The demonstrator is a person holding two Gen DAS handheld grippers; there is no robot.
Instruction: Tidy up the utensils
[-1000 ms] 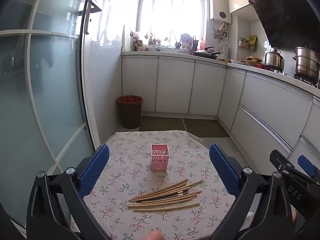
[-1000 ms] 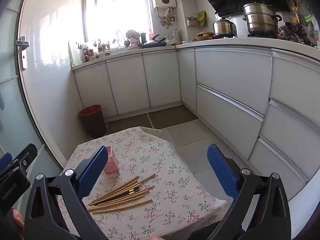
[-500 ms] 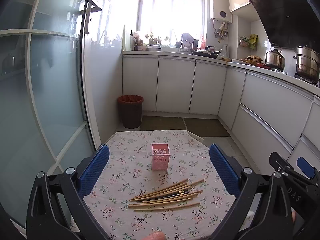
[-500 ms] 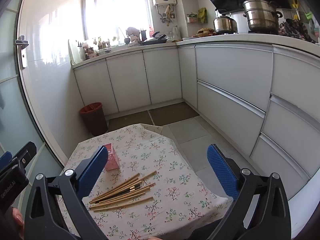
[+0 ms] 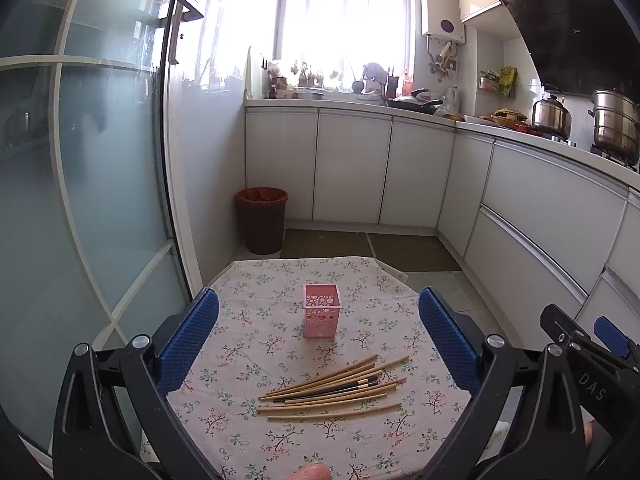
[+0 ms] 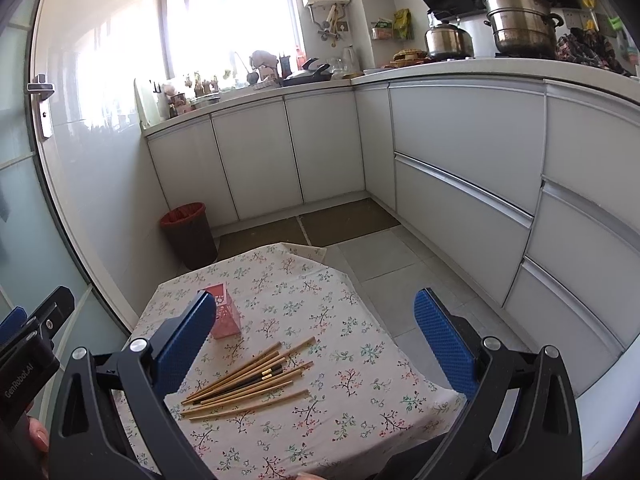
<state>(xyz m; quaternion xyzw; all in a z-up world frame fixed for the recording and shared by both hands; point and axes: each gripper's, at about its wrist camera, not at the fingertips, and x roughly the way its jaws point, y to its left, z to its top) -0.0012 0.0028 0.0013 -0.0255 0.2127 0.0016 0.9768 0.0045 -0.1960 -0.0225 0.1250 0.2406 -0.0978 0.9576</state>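
Several wooden chopsticks (image 5: 334, 390), one pair dark, lie in a loose pile on a small table with a floral cloth (image 5: 248, 360). They also show in the right wrist view (image 6: 248, 380). A pink perforated square holder (image 5: 321, 316) stands upright behind them; in the right wrist view the holder (image 6: 228, 320) is partly hidden by a finger. My left gripper (image 5: 320, 336) is open and empty, held above the table's near edge. My right gripper (image 6: 316, 332) is open and empty, to the right of the left one.
A brown waste bin (image 5: 261, 220) stands on the floor beyond the table. A glass sliding door (image 5: 80, 200) runs along the left. White kitchen cabinets (image 6: 460, 160) line the back and right, with pots (image 6: 516, 26) on the counter.
Both grippers have drifted slightly; the right wrist view has tilted down a little, so the table sits higher in it. Chopsticks and holder have not moved.
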